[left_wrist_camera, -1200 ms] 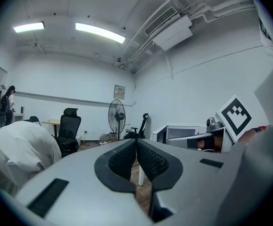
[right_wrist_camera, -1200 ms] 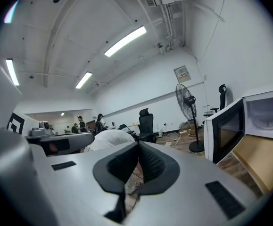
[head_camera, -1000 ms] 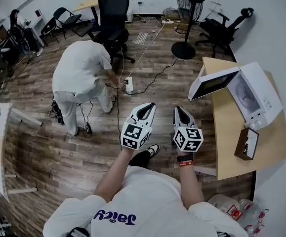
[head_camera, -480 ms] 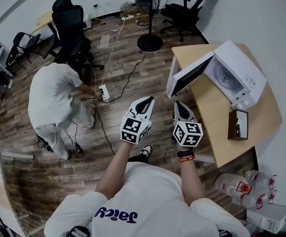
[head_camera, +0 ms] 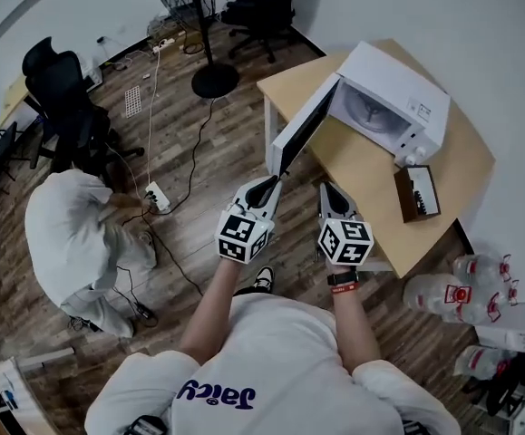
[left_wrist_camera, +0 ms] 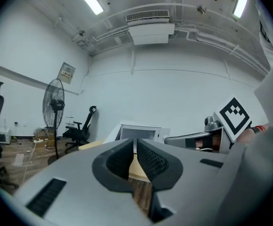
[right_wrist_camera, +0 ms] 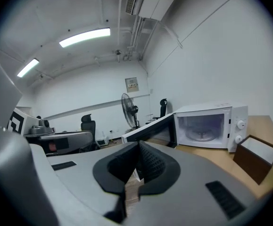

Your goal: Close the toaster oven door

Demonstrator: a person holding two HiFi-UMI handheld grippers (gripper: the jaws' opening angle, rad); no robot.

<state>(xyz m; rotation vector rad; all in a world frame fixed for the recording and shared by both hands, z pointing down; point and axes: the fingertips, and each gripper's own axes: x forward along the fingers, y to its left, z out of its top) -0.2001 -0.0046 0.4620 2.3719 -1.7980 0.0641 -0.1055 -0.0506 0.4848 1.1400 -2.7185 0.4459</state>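
You have swung round to face the work: a second ago the oven (head_camera: 391, 96) sat far off to the right of both claws, and now it lies ahead of them and a little to the right, on the bench (head_camera: 357, 178). Its door (head_camera: 300, 130) is wide open, hinged at the side and swung out past the bench edge, so that its free edge hangs just beyond the tip of the left claw (head_camera: 264, 187) and up to the left of the right claw (head_camera: 328, 191). Neither claw touches it yet. Both claws are as they were, pads pressed together with nothing between them, and each gripper view confirms this. That suits a push better than a grasp, so I judge you need not open either one. The crouching person (head_camera: 67, 247) has slid away to the left of the left claw as you turned and is well clear of the door's swing. A brown box (head_camera: 417, 193) sits on the bench to the right of the right claw, beside the oven's front, on the side away from the door. The approach looks nearly done, and the closing itself has not begun. The next move probably calls for the left claw to come round to the door's outer face and sweep it rightward toward the cavity; mind the bench corner just ahead of the right claw.
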